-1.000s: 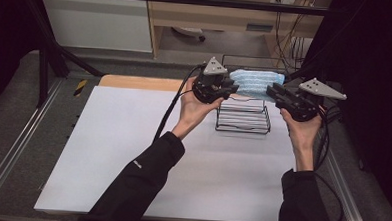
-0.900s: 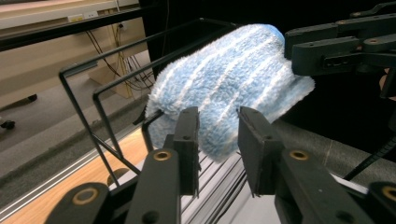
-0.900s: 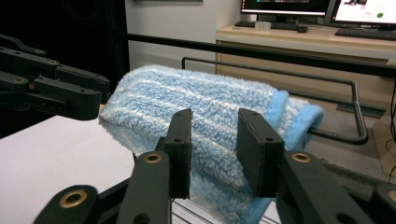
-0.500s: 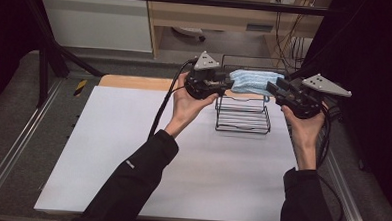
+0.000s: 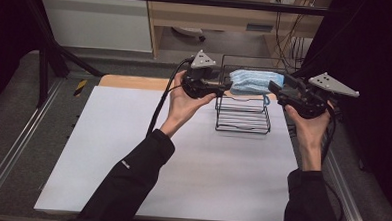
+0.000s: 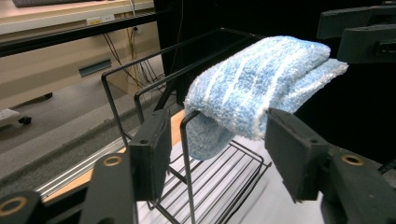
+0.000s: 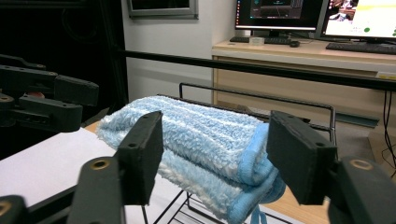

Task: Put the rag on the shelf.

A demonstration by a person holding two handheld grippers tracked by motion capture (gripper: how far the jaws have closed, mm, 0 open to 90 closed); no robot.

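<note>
Towel (image 5: 254,80), blue and folded, lies on top of the black wire rack (image 5: 243,115) in the high view, between my left gripper (image 5: 224,87) and right gripper (image 5: 275,87). Left gripper view: my jaws stand apart around a rack wire. Right gripper view: my jaws gape, flanking the towel's end.

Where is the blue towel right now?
In the high view the folded blue towel rests on top of the black wire rack at the table's far right, between both open grippers.
</note>
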